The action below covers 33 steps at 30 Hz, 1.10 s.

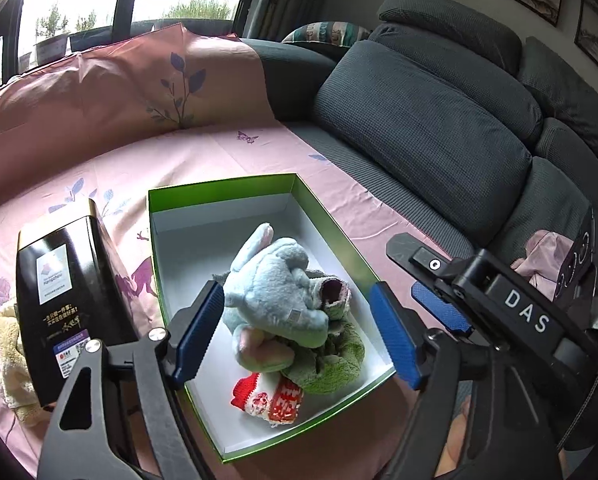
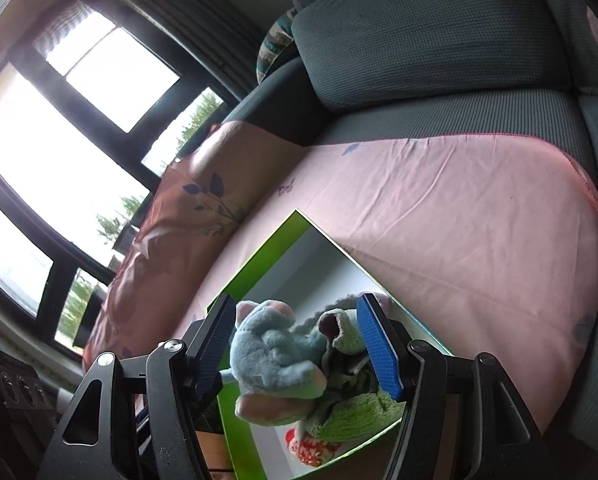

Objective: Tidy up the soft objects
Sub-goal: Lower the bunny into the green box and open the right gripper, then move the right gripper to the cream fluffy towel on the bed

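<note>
With both the left gripper [image 1: 295,332] and right gripper [image 2: 297,346] spread and empty, the blue plush toy [image 1: 275,284] should settle fully inside the green box [image 1: 219,188] before either one lifts clear.

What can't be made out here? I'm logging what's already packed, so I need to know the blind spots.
- Yellow towel: left wrist view, mostly hidden behind the black tin.
- Red-and-white knit item: partly under the green cloth; what it is stays unclear.
- Green box: right wrist view, near end cut off by the right gripper.
- Blue plush toy: what lies beneath it is hidden.
</note>
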Each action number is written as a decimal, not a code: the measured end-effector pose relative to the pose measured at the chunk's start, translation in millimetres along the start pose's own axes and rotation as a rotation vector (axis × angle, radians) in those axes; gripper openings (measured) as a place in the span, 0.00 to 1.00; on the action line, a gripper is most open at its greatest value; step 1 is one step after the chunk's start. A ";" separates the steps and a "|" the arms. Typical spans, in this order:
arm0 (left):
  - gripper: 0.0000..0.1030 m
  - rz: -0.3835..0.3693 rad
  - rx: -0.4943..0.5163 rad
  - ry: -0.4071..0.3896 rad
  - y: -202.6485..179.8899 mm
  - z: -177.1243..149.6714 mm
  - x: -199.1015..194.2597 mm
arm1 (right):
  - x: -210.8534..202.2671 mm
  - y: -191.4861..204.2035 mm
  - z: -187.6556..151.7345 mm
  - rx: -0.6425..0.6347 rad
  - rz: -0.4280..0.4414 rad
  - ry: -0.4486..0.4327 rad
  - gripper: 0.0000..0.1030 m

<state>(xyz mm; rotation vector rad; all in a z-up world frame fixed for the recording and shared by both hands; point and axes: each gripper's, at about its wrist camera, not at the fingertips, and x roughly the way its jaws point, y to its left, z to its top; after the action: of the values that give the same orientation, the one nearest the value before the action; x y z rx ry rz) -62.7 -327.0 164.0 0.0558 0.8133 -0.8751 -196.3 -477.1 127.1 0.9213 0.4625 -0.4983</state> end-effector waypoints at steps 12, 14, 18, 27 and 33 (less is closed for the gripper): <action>0.99 -0.029 -0.090 -0.189 26.3 -12.8 -86.5 | -36.0 12.5 -3.6 -0.079 -0.104 -0.126 0.84; 0.99 -0.011 -0.131 -0.217 37.5 -18.9 -101.7 | -40.4 16.8 -4.4 -0.093 -0.128 -0.145 0.84; 0.99 0.018 -0.198 -0.214 63.4 -36.5 -124.6 | -47.9 27.7 -8.9 -0.147 -0.133 -0.169 0.85; 0.99 0.245 -0.374 -0.371 133.1 -96.1 -181.3 | -57.5 58.0 -22.8 -0.256 -0.137 -0.198 0.85; 0.99 0.392 -0.423 -0.409 183.9 -142.7 -209.2 | -54.5 82.7 -34.8 -0.324 -0.080 -0.174 0.85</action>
<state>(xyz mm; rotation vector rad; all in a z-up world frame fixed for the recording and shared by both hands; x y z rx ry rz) -97.9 -16.4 150.2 -0.3181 0.5598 -0.3146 -196.6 -394.7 192.2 0.5450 0.4080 -0.5524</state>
